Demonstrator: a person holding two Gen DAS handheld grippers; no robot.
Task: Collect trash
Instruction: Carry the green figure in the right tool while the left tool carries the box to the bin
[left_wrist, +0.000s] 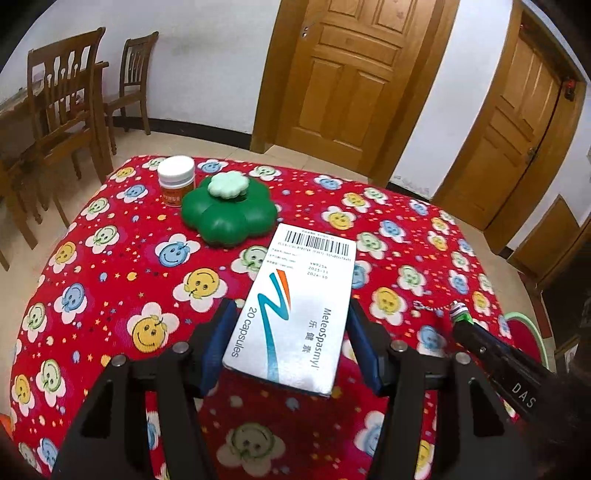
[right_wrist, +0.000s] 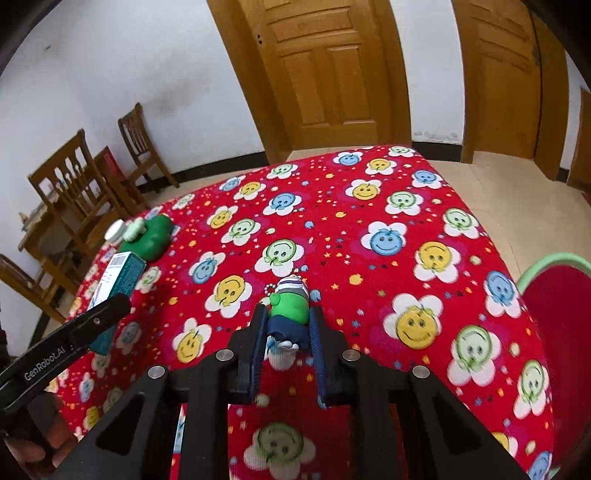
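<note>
Bright even light, fisheye-bent edges, slight blur

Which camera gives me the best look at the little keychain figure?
Right wrist view: the keychain figure sits centred between the right gripper fingers, showing striped cap, green body and bead chain. The left wrist view shows only its small top at the right edge.

Red smiley-flower tablecloth (left_wrist: 122, 266), wooden chairs (left_wrist: 62, 110), two wooden doors (left_wrist: 354, 74), white wall (right_wrist: 129, 55).

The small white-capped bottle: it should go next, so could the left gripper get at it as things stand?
Probably not yet: the left gripper already holds the medicine box, and the green flower-shaped case sits in front of the bottle.
</note>
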